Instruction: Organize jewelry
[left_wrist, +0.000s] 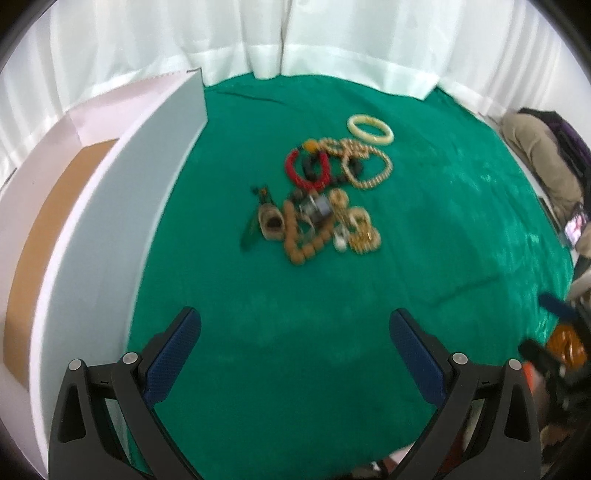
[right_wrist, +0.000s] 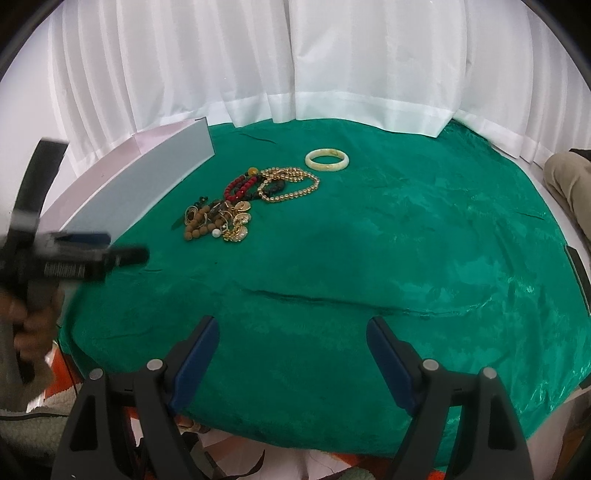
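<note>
A heap of jewelry lies on the green cloth: a cream bangle (left_wrist: 370, 129) (right_wrist: 327, 160), a gold bead necklace (left_wrist: 369, 166) (right_wrist: 295, 186), a red bead bracelet (left_wrist: 308, 168) (right_wrist: 240, 186), a brown bead bracelet (left_wrist: 301, 236) (right_wrist: 201, 223) and gold earrings (left_wrist: 360, 230) (right_wrist: 238, 225). My left gripper (left_wrist: 295, 325) is open and empty, hovering short of the heap. My right gripper (right_wrist: 291, 334) is open and empty, farther back near the cloth's front edge. The left gripper also shows blurred at the left of the right wrist view (right_wrist: 92, 247).
An open white box (left_wrist: 122, 192) (right_wrist: 147, 177) with a brown lining (left_wrist: 44, 236) stands along the left side of the green cloth (left_wrist: 443, 240) (right_wrist: 406, 240). White curtains (right_wrist: 295, 55) hang behind. A person's leg (right_wrist: 569, 177) is at the right.
</note>
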